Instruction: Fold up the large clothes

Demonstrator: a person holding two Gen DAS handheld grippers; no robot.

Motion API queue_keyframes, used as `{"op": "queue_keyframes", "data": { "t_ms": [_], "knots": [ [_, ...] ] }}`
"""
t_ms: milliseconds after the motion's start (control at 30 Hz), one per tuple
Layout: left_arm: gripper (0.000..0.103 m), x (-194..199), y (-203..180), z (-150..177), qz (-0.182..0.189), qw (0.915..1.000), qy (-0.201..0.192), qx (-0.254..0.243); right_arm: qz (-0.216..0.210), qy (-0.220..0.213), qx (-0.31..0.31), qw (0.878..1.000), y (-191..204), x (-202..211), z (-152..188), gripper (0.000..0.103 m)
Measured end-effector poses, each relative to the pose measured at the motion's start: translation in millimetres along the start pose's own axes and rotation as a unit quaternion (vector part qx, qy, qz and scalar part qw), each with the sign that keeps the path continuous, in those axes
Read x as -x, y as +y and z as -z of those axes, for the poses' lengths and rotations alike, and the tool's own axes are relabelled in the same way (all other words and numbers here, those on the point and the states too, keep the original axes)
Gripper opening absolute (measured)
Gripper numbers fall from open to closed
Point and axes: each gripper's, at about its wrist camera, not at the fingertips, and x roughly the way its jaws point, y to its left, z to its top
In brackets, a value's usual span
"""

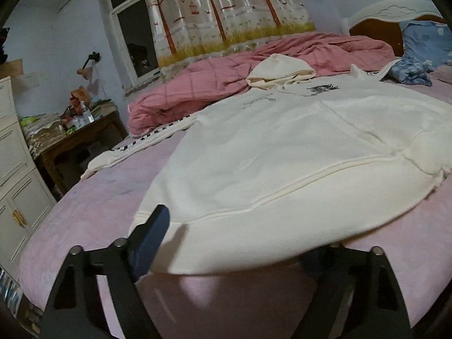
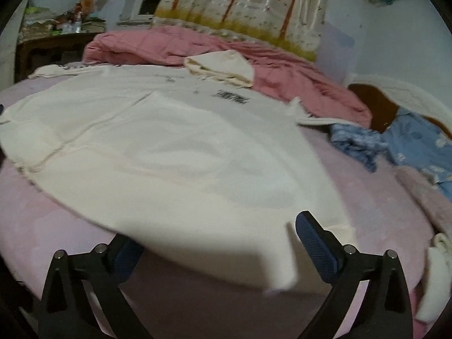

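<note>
At the bottom of the left view, the left gripper (image 1: 234, 243) stood wide apart, its fingers not squeezing the white hoodie (image 1: 282, 147); the hem lay over the gap, hiding the finger at 5 o'clock. The right gripper (image 2: 220, 243) was also let go, with the hem loose between its fingers. The hoodie lay flat on the pink sheet (image 1: 84, 212), its hood (image 1: 282, 70) at 12 o'clock against a pink quilt (image 1: 197, 84). A blue pillow (image 2: 418, 144) sat at 3 o'clock.

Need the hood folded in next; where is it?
In both views the hood lies at the hoodie's far end, against the pink quilt.
</note>
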Motion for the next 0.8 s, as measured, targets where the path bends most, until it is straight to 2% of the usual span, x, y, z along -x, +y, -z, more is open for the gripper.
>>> {"op": "queue_keyframes", "data": {
  "t_ms": [100, 167, 200, 267, 333, 367, 400, 433, 567, 667, 800],
  "knots": [
    [0.073, -2.5, 9.1, -0.7, 0.003, 1.0000, 0.004, -0.002, 0.023, 0.004, 0.009, 1.000, -15.3, -4.8, -2.9, 0.070],
    [0.070, -5.3, 10.1, -3.8, 0.014, 0.9998, 0.011, -0.009, 0.012, 0.013, -0.003, 1.000, -30.5, -9.9, -3.0, 0.039],
    [0.068, -7.0, 10.5, -5.7, 0.017, 0.9996, 0.016, -0.013, 0.010, 0.012, -0.009, 1.000, -35.6, -11.3, -3.0, 0.034],
    [0.056, -9.7, 9.2, -14.0, 0.027, 0.9990, 0.025, -0.027, 0.002, 0.003, -0.025, 1.000, -47.3, -11.1, -6.5, 0.016],
    [0.036, -10.3, 9.2, -26.1, 0.033, 0.9982, 0.023, -0.044, -0.013, 0.000, -0.032, 0.999, -52.4, -10.7, -16.2, 0.011],
    [0.030, -9.1, 11.4, -35.5, 0.036, 0.9981, 0.016, -0.048, -0.019, -0.004, -0.031, 0.999, -53.7, -9.3, -22.3, 0.009],
    [0.014, -9.3, 14.1, -44.7, 0.042, 0.9981, 0.013, -0.045, -0.022, -0.011, -0.031, 0.999, -55.3, -7.3, -32.3, 0.008],
    [0.006, -11.1, 18.0, -56.5, 0.034, 0.9987, 0.011, -0.038, -0.026, -0.015, -0.033, 0.999, -57.2, -6.8, -41.9, 0.008],
    [0.004, -38.0, 32.5, -101.7, 0.043, 0.9988, 0.019, -0.011, -0.042, -0.010, -0.061, 0.997, -72.1, -17.9, -83.7, 0.007],
    [0.004, -71.3, 36.5, -128.0, 0.048, 0.9982, 0.037, 0.005, -0.026, -0.007, -0.054, 0.998, -76.3, -40.7, -117.7, 0.007],
    [0.004, -124.8, 35.9, -150.8, 0.081, 0.9922, 0.094, 0.012, -0.032, 0.023, -0.070, 0.997, -80.2, -82.7, -142.3, 0.007]
  ]
}}
